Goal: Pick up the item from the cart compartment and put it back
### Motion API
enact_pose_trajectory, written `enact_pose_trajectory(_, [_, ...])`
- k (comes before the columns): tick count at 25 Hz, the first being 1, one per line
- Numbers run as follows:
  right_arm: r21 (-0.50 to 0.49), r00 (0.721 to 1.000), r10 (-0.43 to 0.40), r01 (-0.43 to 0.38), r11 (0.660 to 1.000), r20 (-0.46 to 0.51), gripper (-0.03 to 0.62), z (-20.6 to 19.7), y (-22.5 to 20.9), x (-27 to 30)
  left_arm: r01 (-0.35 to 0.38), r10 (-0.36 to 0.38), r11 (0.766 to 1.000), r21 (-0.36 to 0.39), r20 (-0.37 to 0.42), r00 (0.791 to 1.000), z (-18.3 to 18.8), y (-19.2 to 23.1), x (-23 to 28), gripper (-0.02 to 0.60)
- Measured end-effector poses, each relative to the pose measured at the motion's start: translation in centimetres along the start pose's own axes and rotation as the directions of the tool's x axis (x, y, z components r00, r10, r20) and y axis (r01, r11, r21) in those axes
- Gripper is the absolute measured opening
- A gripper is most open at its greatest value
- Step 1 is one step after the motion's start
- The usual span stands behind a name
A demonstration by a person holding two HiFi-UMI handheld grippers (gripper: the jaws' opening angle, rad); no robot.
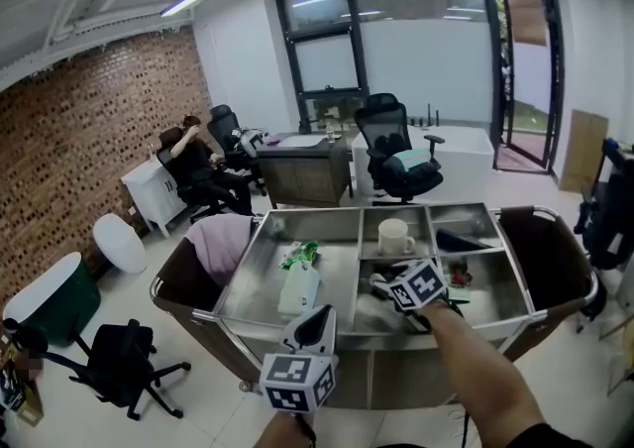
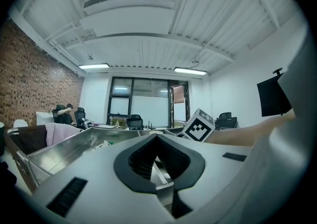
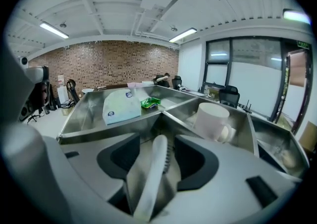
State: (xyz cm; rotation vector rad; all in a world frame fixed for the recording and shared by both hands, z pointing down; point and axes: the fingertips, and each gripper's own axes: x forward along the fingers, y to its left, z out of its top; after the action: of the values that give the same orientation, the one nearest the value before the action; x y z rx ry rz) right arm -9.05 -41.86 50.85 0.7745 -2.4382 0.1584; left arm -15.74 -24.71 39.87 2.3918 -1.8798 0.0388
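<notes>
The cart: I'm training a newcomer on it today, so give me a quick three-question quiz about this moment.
1. True or false: the white mug shares a compartment with the green packet.
2. What lies between the right gripper's open jaws? A) a long white item B) the mug C) nothing
3. Fill in: the left gripper holds ____.
Key: 1 false; 2 A; 3 nothing.

Brick wall (image 1: 69,129) left, white floor (image 1: 203,406), 1 black office chair (image 1: 396,154) before windows (image 1: 426,50), perhaps frosted.
</notes>
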Motion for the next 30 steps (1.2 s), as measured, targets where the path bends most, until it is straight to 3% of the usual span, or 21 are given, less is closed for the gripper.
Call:
enact_pose_trajectory(17, [0.011,1.0,0.029,-0.029,1.0,0.007,0.247,-0.1,0.0,-0.1,0.007,-0.007,1.0,-0.003,0.001,1.0,0.0,-0.4,0.9,0.0])
enact_pose_trajectory(19, [0.005,1.0,0.005,-0.005,1.0,0.026,0.136,0.3,-0.3,-0.5,0.009,-0.009,1.0,-0.002,0.0,1.0,-0.1,-0.5,0.9,0.0])
enact_pose_trajectory(20, [0.01,0.999,-0.005,0.005,1.0,0.043,0.015,0.6,-0.4,-0.8,0.009,-0.009,1.0,-0.001,-0.001,1.0,-0.1,-0.5,0.9,0.0])
enact_pose_trajectory(30, [0.059,0.99,-0.012,0.004,0.998,0.137,0.014,2.8,-0.5,-3.0,0.017,-0.017,1.0,0.006,0.004,1.0,0.4,-0.8,1.0,0.0])
